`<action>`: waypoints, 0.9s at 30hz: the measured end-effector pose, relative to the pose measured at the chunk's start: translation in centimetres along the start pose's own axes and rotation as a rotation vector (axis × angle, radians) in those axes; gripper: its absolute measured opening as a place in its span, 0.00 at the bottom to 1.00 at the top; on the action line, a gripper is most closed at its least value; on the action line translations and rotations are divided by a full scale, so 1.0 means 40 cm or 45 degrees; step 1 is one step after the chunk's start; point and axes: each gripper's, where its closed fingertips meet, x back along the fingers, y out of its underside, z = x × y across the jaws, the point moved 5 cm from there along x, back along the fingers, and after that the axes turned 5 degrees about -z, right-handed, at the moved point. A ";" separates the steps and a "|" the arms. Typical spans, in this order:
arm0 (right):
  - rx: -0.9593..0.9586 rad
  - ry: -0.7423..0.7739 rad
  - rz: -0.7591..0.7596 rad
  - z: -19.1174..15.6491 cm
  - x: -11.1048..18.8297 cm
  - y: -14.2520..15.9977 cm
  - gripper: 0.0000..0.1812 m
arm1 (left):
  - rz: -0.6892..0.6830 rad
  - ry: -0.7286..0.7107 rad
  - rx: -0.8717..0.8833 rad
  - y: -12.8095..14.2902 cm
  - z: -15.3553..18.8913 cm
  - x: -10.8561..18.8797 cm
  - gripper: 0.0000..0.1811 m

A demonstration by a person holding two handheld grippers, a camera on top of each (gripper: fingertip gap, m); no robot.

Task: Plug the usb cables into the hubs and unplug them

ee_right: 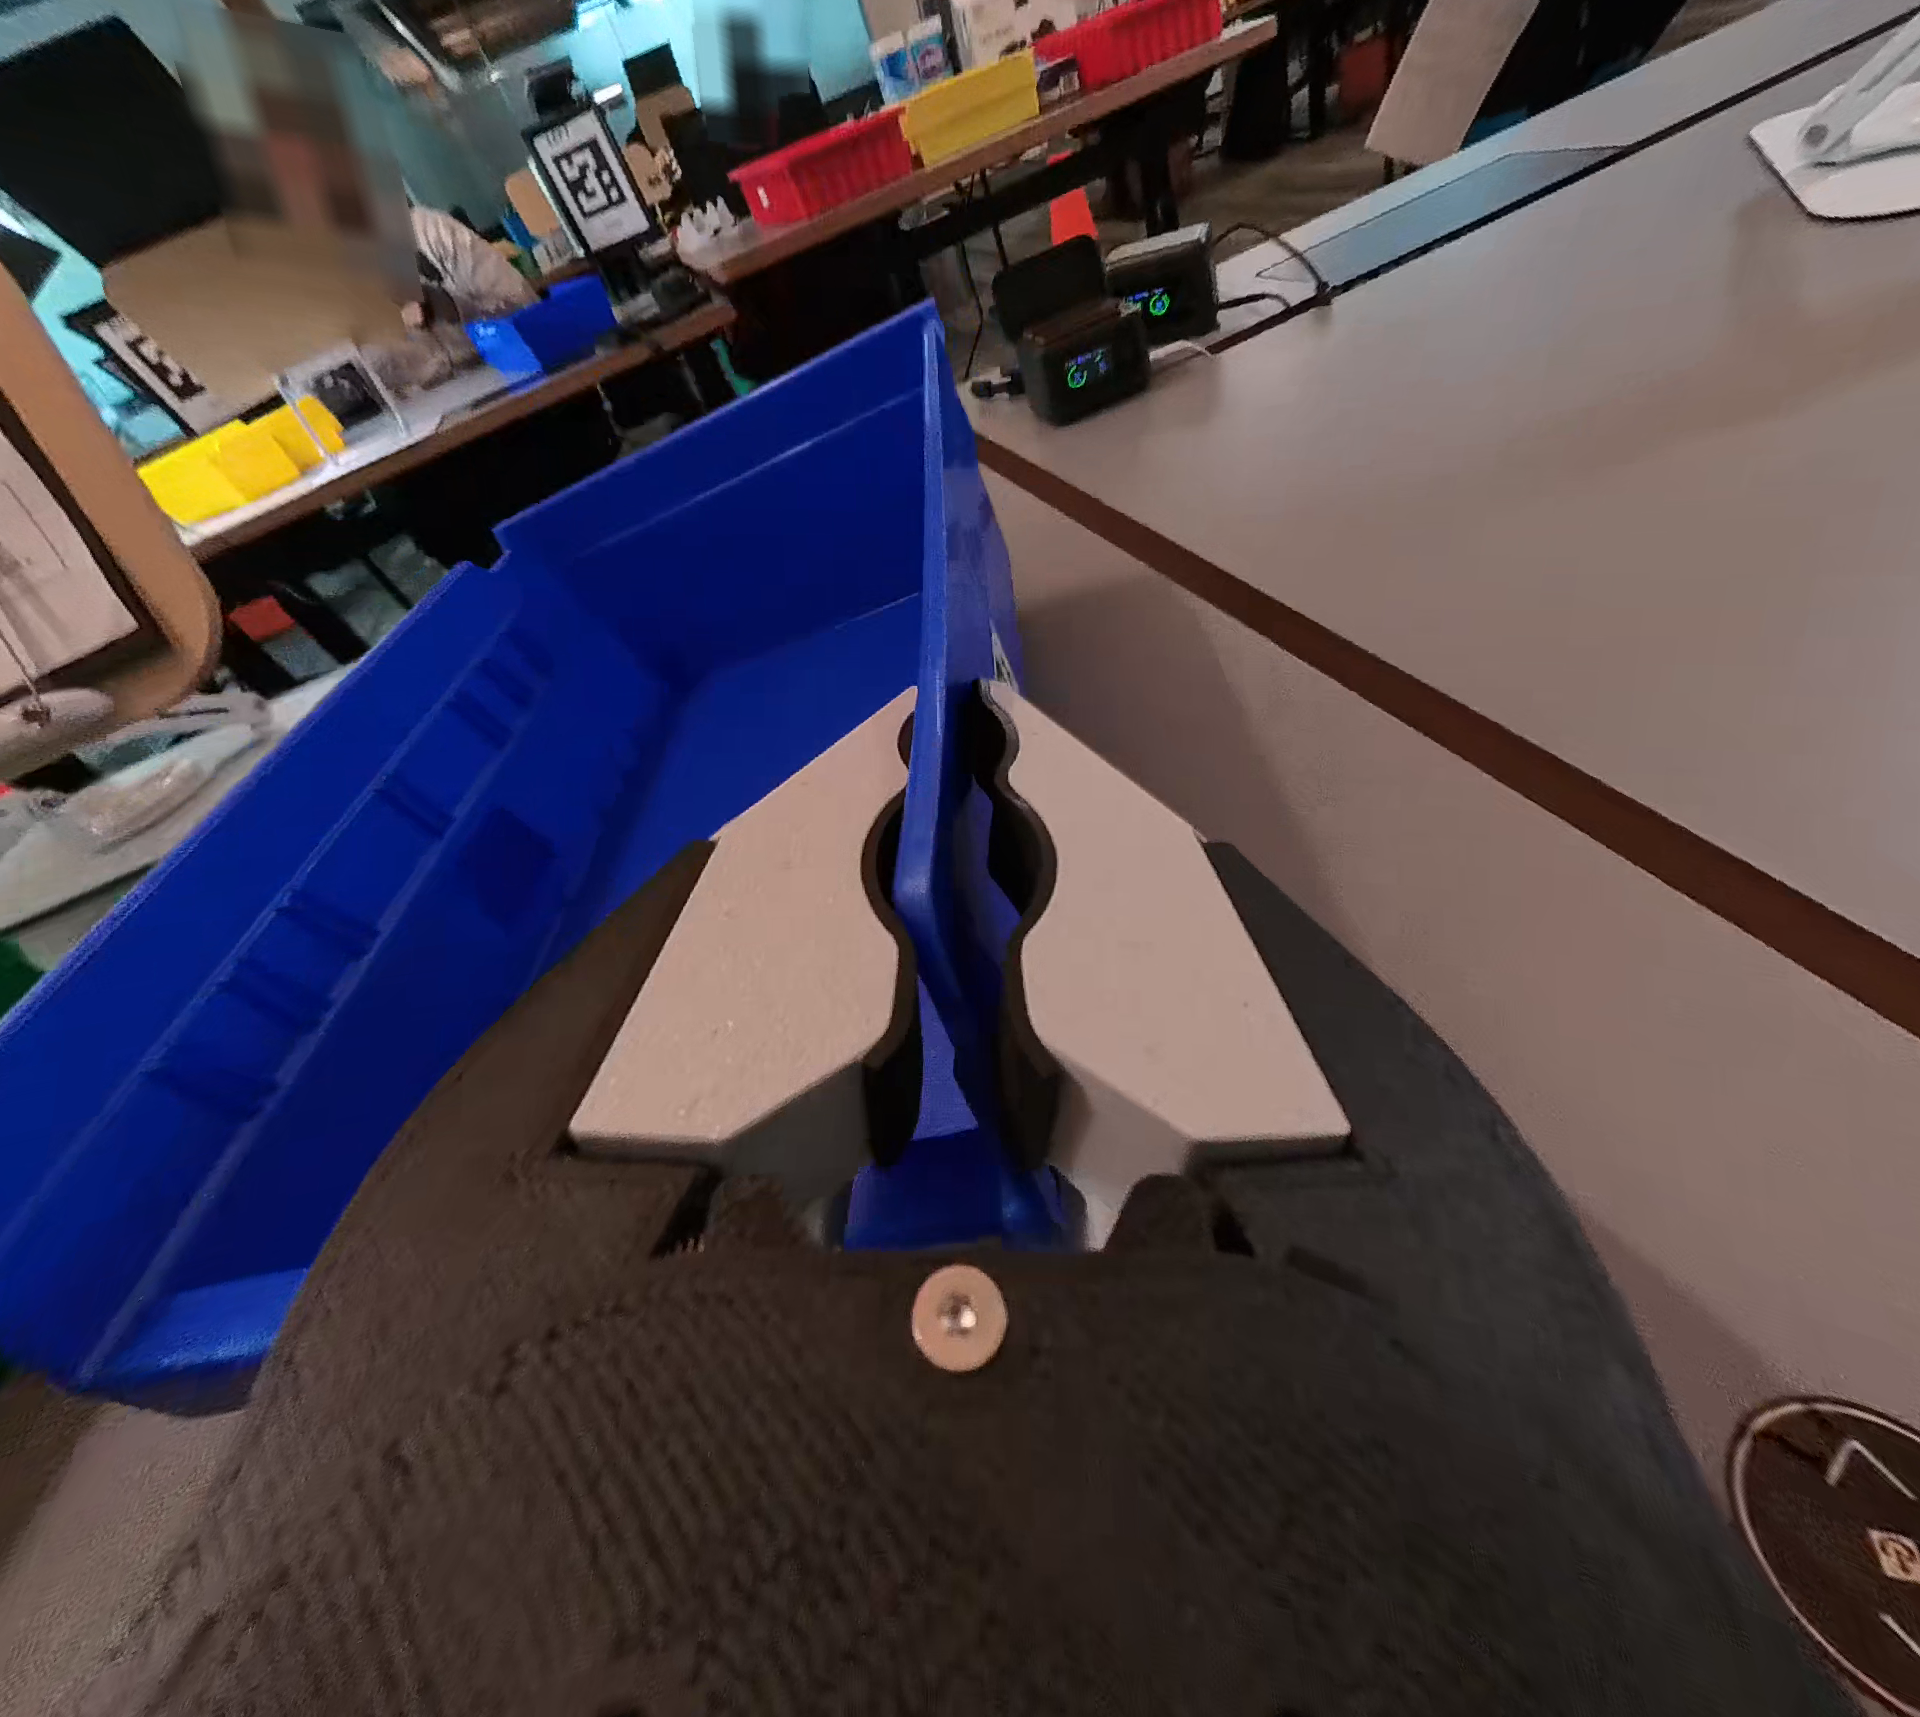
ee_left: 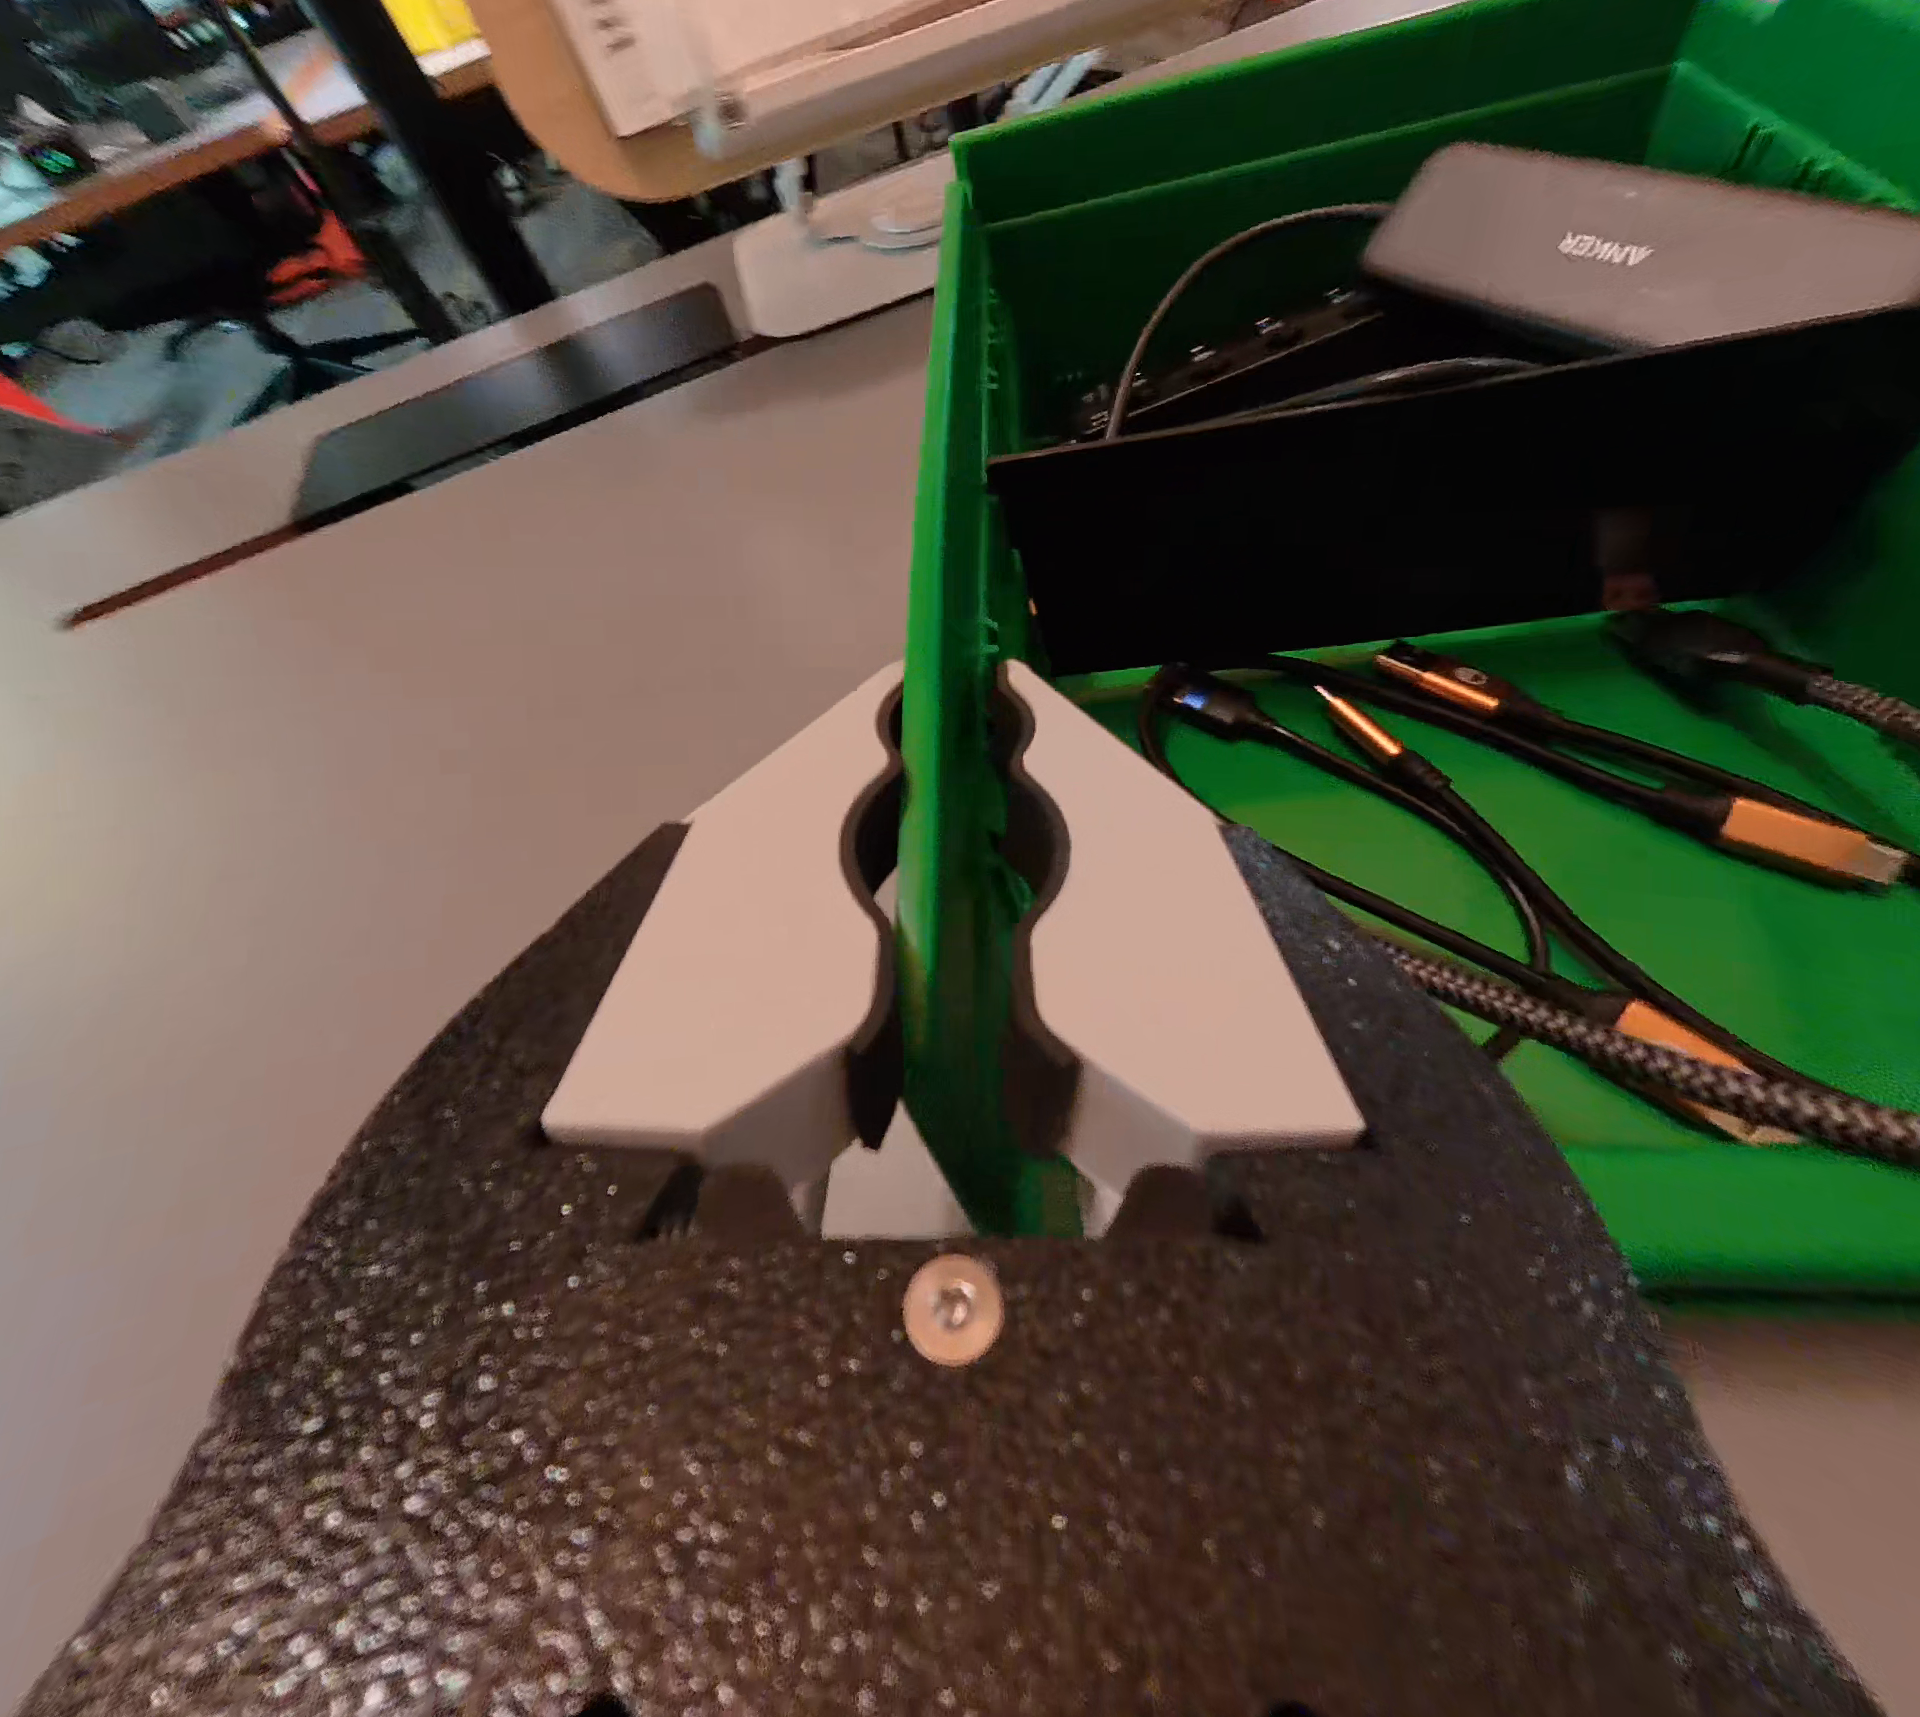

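Grey tabletop (ee_right: 1558, 628), long wooden workbenches (ee_right: 987, 150) behind, red bins (ee_right: 1143, 31), yellow bins (ee_right: 971, 98)

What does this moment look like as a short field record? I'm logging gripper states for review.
left gripper: shut on the green bin's side wall
right gripper: shut on the blue bin's side wall
green bin contents: hub behind a black divider; loose cables in front
blue bin contents: nothing visible
cables plugged: none seen
surface: grey table
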 end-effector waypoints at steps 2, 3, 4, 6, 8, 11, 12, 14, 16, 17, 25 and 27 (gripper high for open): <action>0.003 -0.025 -0.030 -0.004 -0.014 0.009 0.01 | -0.009 -0.037 -0.006 0.022 -0.052 0.019 0.06; 0.004 -0.051 -0.032 -0.006 -0.020 0.009 0.01 | -0.020 -0.067 0.003 0.033 -0.078 0.030 0.06; 0.025 -0.061 -0.061 -0.008 -0.029 0.013 0.01 | -0.026 -0.089 0.011 0.044 -0.104 0.040 0.05; 0.051 -0.090 -0.078 -0.010 -0.045 0.015 0.01 | -0.024 -0.108 0.086 0.065 -0.163 0.054 0.04; 0.050 -0.116 -0.081 -0.011 -0.063 0.019 0.01 | -0.027 -0.142 0.130 0.083 -0.224 0.058 0.04; 0.059 -0.166 -0.142 -0.015 -0.093 0.045 0.01 | -0.063 -0.197 0.170 0.100 -0.292 0.062 0.04; 0.050 -0.202 -0.123 -0.020 -0.095 0.045 0.02 | -0.072 -0.190 0.157 0.103 -0.304 0.062 0.04; 0.074 -0.218 -0.128 -0.023 -0.092 0.043 0.04 | -0.122 -0.158 0.126 0.104 -0.313 0.066 0.05; 0.169 -0.178 -0.099 -0.021 -0.075 0.019 0.11 | -0.229 -0.119 -0.018 0.099 -0.307 0.071 0.13; 0.242 -0.116 -0.074 -0.016 -0.059 -0.003 0.19 | -0.290 -0.129 -0.106 0.094 -0.307 0.071 0.18; 0.475 -0.332 0.186 -0.193 0.080 -0.146 0.48 | -0.325 -0.121 -0.799 -0.159 -0.269 0.065 0.36; 0.489 -0.511 0.182 -0.268 0.104 -0.141 0.53 | -0.226 -0.029 -0.983 -0.230 -0.222 0.030 0.39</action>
